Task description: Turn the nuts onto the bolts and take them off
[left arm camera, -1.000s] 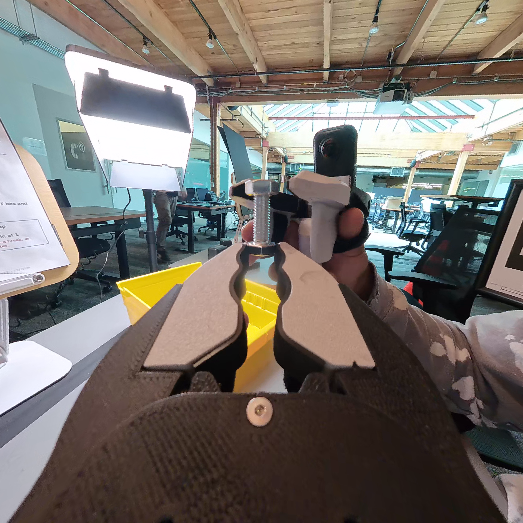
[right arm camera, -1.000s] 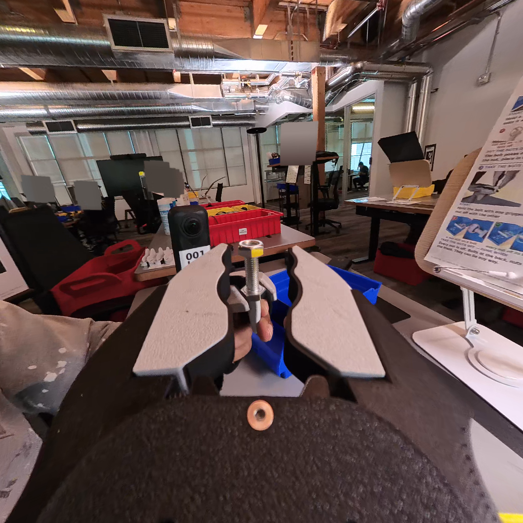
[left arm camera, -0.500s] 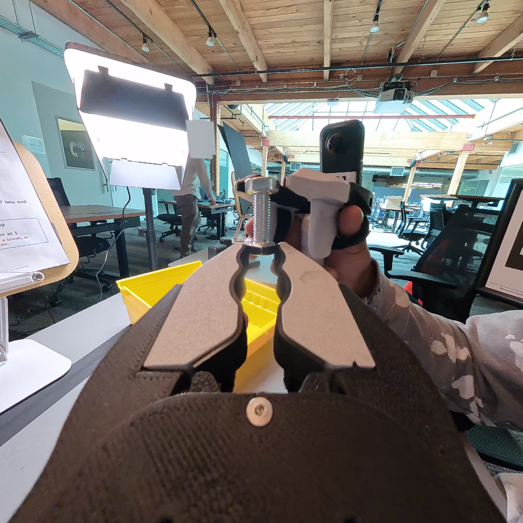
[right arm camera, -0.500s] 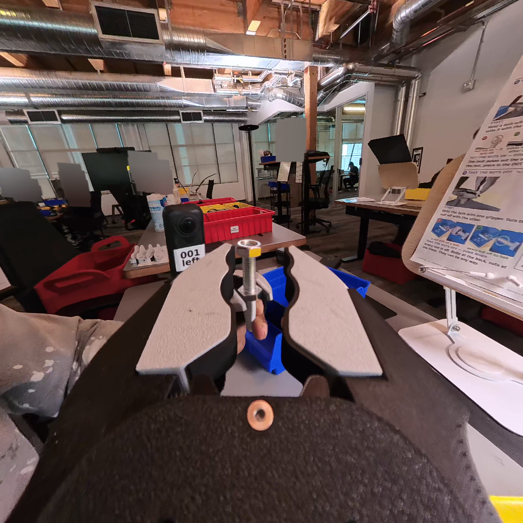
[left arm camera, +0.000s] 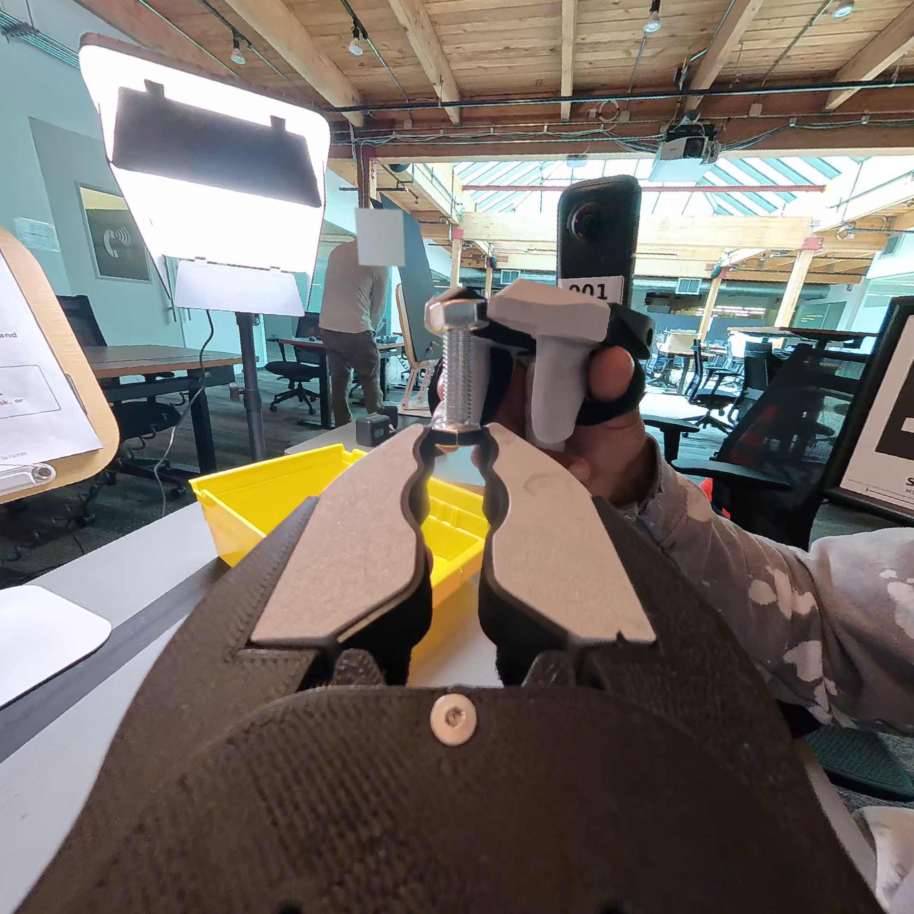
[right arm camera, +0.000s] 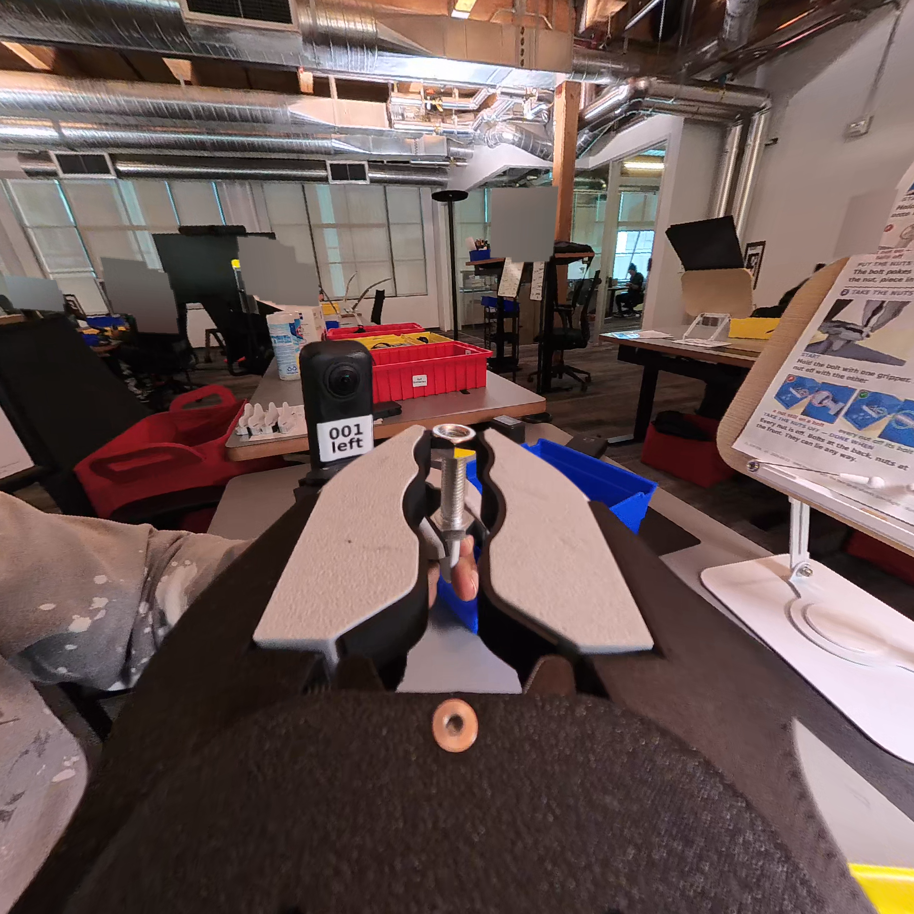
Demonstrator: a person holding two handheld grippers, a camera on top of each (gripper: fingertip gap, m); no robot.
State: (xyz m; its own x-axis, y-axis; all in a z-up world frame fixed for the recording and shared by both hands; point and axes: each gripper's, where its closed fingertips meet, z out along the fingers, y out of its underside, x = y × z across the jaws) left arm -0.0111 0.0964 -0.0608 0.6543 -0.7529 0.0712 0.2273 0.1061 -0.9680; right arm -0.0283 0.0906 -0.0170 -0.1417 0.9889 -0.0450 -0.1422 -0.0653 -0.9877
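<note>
My left jaws [left arm camera: 452,440] pinch narrow on the lower end of the bolt [left arm camera: 457,376], its shaft upright toward 12 o'clock. My right jaws [right arm camera: 454,442], facing in from 1 o'clock, close on the nut [right arm camera: 453,434] at the top. I judge it best to twist only the nut about the shaft's axis, with the left wrist steady and level above the tabletop [left arm camera: 123,583].

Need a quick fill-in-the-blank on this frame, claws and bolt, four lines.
The left claw pinches the small hex ___ on the silver threaded bolt.
The right claw grips that bolt by its ___.
The yellow plastic bin sits beyond the ___ claw.
The blue plastic bin sits beyond the ___ claw.
Missing: nut; head; left; right.
</note>
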